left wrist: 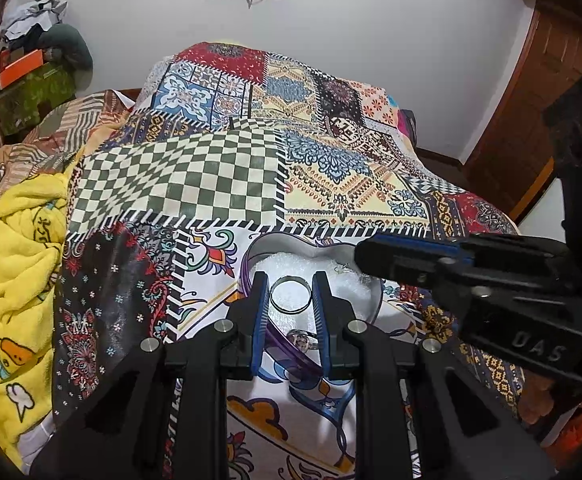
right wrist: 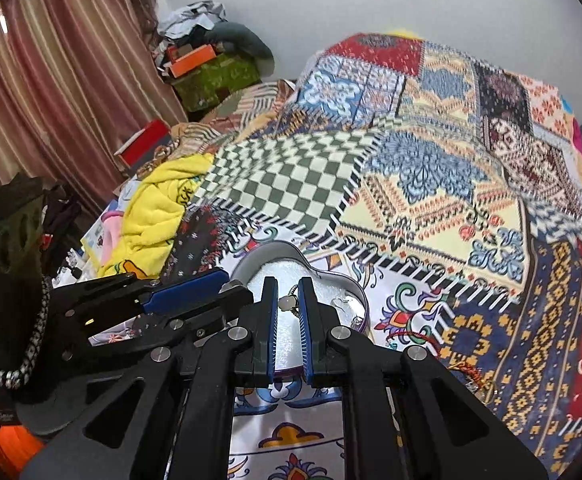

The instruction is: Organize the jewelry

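A heart-shaped box with a grey rim and white foam lining lies on the patchwork bedcover. My left gripper hangs over it, shut on a silver ring that spans the gap between the blue pads. A second ring with a clear stone rests by the box's purple near edge. My right gripper is shut on a small pearl-bead earring, also above the foam. Another earring lies on the foam. Each gripper shows in the other's view: the right one and the left one.
Red thread bracelets lie on the bedcover right of the box. A yellow blanket is bunched at the left. Boxes and clothes are piled by the striped curtain; a wooden door stands at right.
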A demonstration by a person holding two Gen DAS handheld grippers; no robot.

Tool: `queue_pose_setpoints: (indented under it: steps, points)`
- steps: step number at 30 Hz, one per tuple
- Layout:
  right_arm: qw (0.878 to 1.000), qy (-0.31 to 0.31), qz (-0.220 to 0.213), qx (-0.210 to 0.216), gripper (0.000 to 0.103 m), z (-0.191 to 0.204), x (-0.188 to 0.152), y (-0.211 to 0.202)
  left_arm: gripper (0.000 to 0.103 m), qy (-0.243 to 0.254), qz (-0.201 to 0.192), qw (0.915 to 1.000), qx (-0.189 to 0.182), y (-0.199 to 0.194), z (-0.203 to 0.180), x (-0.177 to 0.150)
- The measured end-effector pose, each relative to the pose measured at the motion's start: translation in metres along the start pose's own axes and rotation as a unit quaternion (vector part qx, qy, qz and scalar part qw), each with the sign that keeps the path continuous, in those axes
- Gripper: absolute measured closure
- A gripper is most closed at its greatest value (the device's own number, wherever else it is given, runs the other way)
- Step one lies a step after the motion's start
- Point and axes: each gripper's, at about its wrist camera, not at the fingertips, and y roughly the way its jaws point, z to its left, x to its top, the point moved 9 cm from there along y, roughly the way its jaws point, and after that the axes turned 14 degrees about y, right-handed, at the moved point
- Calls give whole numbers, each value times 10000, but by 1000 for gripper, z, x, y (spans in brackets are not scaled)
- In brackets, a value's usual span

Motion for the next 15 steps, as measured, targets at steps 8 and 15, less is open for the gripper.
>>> queue_pose_setpoints:
  steps: [8,15]
  points:
    - [9999,100,123,-5,94,-4,1,8,83,120,56,9999,-85,12,-4,-1]
    - [9999,90,147,4,91,-2,3,7,83,139,36,9998,-113,13,-3,1]
